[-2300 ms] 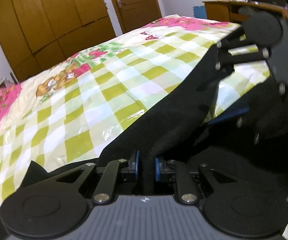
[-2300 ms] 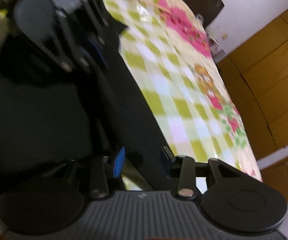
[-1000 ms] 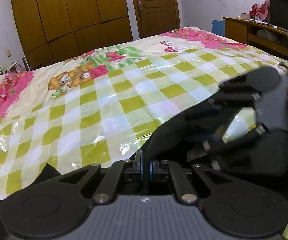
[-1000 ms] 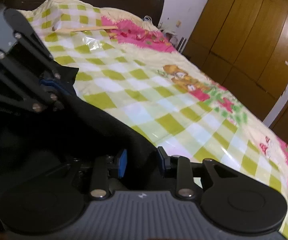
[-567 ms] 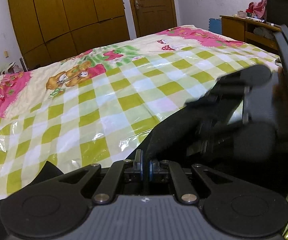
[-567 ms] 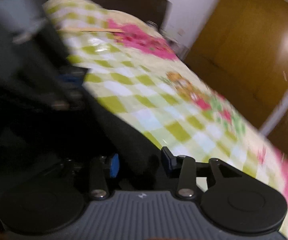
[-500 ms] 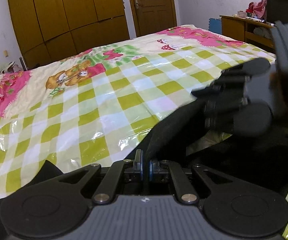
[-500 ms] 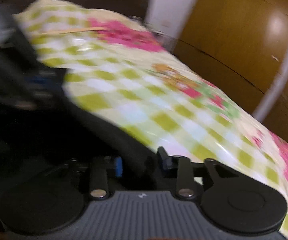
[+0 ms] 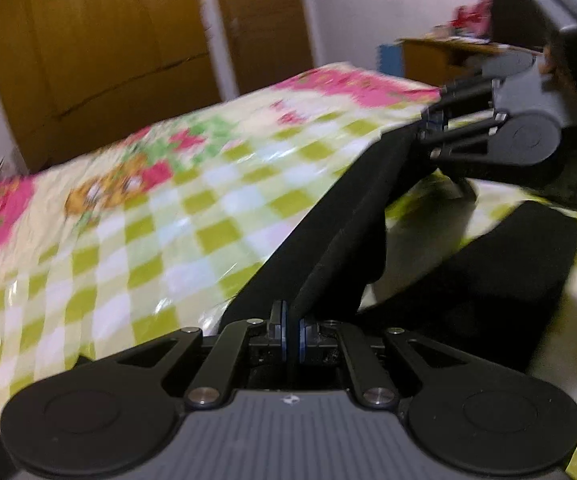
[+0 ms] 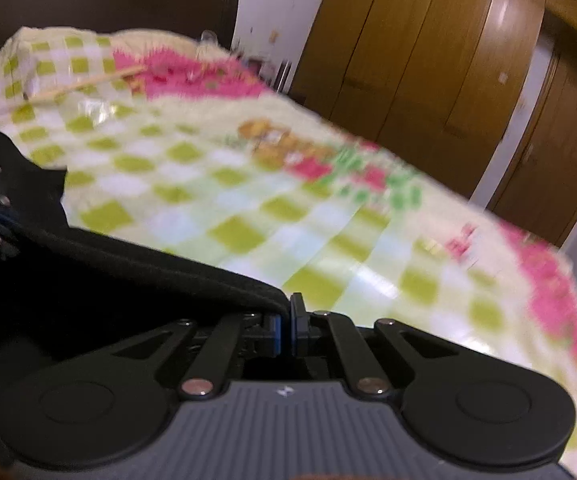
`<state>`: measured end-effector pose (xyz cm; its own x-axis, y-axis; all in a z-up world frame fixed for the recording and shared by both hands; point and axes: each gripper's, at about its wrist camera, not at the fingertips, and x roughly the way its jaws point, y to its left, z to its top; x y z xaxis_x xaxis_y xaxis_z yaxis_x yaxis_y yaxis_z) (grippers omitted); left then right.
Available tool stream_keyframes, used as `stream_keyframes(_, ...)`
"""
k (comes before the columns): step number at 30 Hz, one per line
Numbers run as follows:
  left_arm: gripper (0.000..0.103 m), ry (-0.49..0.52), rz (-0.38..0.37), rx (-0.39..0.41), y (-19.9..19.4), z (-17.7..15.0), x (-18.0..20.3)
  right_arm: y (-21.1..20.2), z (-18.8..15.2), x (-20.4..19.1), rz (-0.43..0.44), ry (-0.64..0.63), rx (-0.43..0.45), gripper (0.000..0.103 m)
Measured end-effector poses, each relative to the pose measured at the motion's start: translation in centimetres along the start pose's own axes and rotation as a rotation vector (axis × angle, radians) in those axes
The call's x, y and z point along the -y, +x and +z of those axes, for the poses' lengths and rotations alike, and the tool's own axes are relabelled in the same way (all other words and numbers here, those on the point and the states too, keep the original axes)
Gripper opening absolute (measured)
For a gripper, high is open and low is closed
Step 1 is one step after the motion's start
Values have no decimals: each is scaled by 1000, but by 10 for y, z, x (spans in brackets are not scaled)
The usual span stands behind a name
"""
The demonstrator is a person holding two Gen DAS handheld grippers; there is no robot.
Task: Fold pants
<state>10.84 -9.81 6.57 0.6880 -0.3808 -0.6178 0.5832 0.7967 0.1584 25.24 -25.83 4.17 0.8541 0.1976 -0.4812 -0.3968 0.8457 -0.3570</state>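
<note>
1. I am clenching my left gripper [image 9: 292,334] on the edge of the black pants [image 9: 352,216], its blue pads pressed together with the cloth between them.
2. I am clenching my right gripper [image 10: 286,330] on the same edge farther along, its jaws pinching the cloth.
3. The edge is stretching taut between my two grippers, raised off the bed [image 9: 136,216].
4. The rest of the pants is hanging and lying in folds at the near edge of the bed, under and beside my grippers.
5. The green, white and pink checked cover is spreading away towards the far edge.
6. A brown wardrobe [image 10: 420,56] is standing beyond the bed.
</note>
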Motion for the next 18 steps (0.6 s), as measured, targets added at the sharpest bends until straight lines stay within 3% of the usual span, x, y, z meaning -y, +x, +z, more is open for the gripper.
stream_keyframes(4,21,91,-81,-54,-13,-23,35,-75,-5,-15,-69,-153,21,3)
stream_keyframes(6,21,112,-123,-146,3,-45,49,-97,-29,-29,-69,-185,-40,3)
stream_keyframes(9,21,144,-140,-226,21,-69,63,-91,-82,-54,-19,-173,-194,5)
stream_keyframes(12,21,141,-142,-220,15,-62,63,-78,-111,-61,11,-49,-293,14)
stream_keyframes(18,22,147,-158,-197,11,-46,67,-106,-111,-26,-7,268,-242,21)
